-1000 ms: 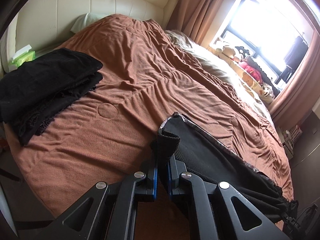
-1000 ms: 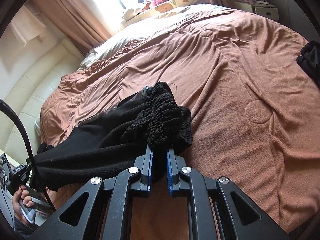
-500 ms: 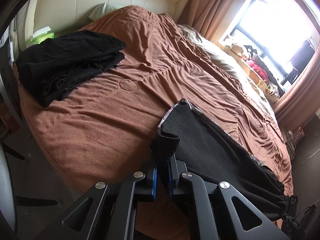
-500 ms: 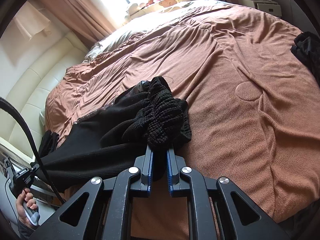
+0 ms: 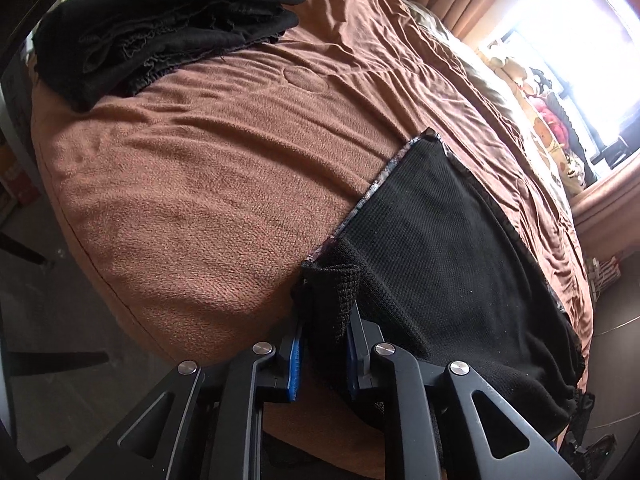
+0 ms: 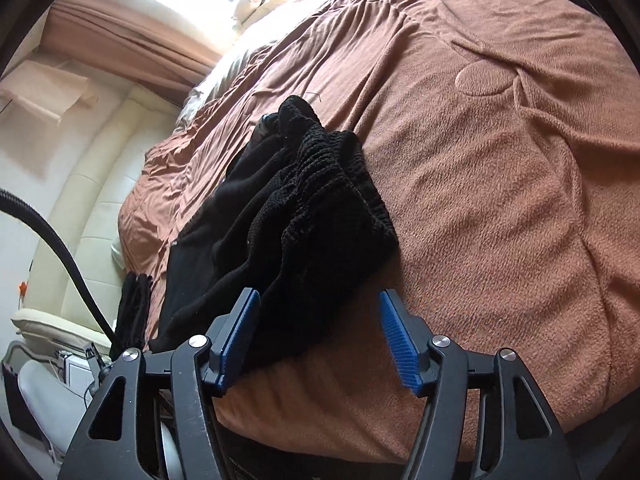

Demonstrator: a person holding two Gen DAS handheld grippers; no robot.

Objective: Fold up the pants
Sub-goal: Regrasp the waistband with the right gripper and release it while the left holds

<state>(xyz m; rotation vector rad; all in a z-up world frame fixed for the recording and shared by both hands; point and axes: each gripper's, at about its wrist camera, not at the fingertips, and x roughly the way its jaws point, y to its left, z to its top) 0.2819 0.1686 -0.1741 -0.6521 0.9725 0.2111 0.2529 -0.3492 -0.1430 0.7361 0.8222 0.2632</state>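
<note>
Pants (image 5: 440, 248) lie spread along the bed (image 5: 200, 184) edge, laying-out seemingly finishing: left gripper (image 5: 324, 344) pinches the leg hem, right gripper (image 6: 320, 332) gapes around the bunched waistband, so smoothing likely follows.

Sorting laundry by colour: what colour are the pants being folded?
Black knit pants, with a patterned greyish trim along the edge; clearest in the left wrist view.

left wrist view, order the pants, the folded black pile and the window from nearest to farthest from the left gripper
1. pants: held in the left gripper itself, spreading right across the brown blanket.
2. folded black pile: across the blanket, far upper left.
3. window: beyond the bed, upper right.
</note>
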